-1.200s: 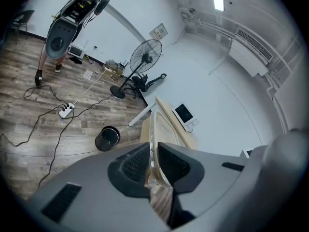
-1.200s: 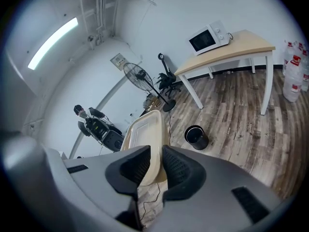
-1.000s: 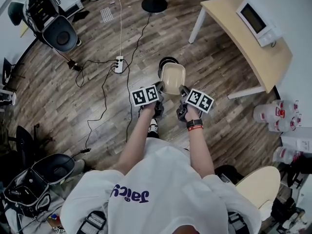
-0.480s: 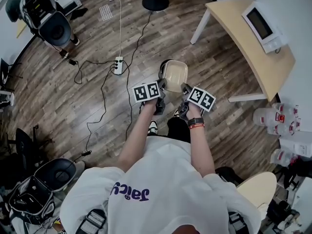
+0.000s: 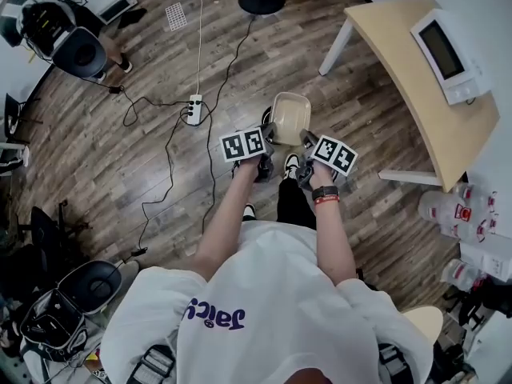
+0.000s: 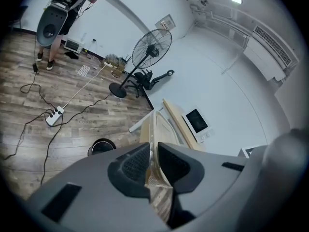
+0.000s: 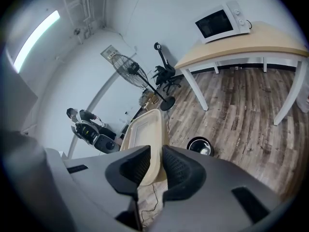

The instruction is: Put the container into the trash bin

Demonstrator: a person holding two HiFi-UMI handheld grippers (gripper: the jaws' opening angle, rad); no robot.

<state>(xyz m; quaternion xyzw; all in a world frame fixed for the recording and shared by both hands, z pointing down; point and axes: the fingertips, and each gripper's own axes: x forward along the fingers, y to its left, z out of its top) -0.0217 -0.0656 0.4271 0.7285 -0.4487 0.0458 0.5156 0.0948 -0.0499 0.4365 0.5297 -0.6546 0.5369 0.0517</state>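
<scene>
Your left gripper (image 6: 152, 166) and right gripper (image 7: 154, 167) each clamp a rim of the beige container (image 5: 290, 117); you seem mid-carry, next centre it over the black trash bin (image 7: 200, 146) and release

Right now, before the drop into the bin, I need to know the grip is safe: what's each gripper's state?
Left gripper: closed on the container's rim.
Right gripper: closed on the container's opposite rim.

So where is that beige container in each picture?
Head view: container just above centre.
Left gripper view: container edge-on, low centre.
Right gripper view: container low, just left of centre.
Shared landmark: white microwave.
</scene>
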